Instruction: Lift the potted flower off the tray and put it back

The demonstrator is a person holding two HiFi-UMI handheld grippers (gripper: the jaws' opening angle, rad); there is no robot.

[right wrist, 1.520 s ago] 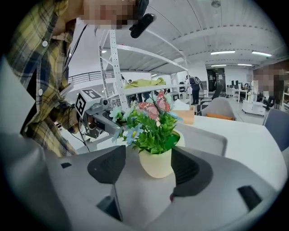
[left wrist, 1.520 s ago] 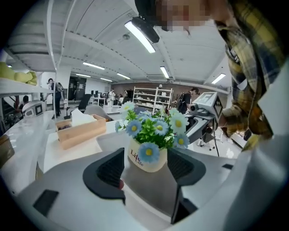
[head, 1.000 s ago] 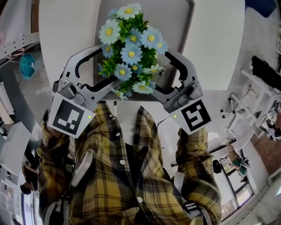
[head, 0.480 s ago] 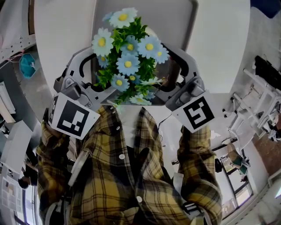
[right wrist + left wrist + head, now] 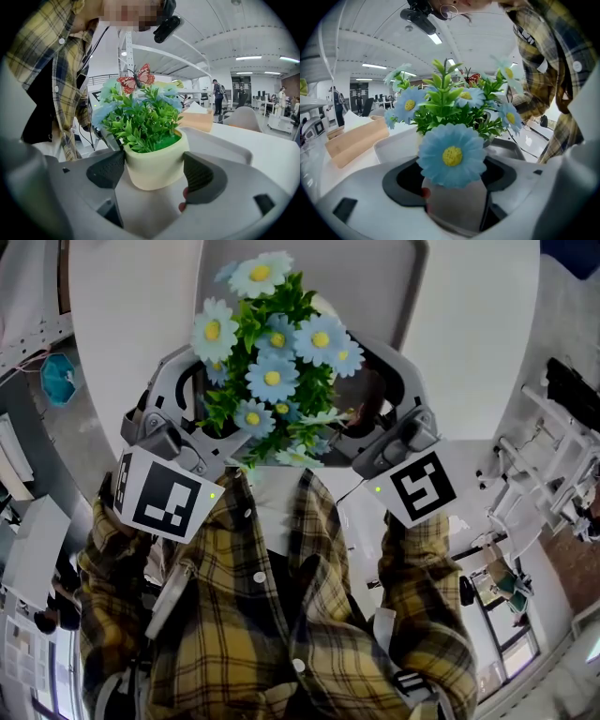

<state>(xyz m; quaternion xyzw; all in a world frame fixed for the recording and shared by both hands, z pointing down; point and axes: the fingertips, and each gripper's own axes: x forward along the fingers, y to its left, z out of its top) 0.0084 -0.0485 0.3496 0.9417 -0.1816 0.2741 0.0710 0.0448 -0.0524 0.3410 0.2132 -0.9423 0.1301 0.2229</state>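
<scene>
A potted flower [image 5: 272, 381] with pale blue daisies and green leaves is held between the two grippers above the near part of a grey tray [image 5: 412, 277], which lies on a white table [image 5: 122, 306]. The left gripper [image 5: 211, 404] is brought in from the left and the right gripper [image 5: 361, 399] from the right, so that the pot is enclosed from both sides. In the left gripper view the pot [image 5: 454, 206] is seen wedged between the dark pads [image 5: 401, 180], with one large daisy hanging in front of it. In the right gripper view the cream pot [image 5: 157, 161] is clasped between that gripper's pads [image 5: 108, 168], and a red butterfly [image 5: 137, 78] is perched on top of the leaves. The pot appears to be raised clear of the tray floor, though its base is not plainly shown. A tan box [image 5: 356, 140] lies on the table to the left of the tray.
</scene>
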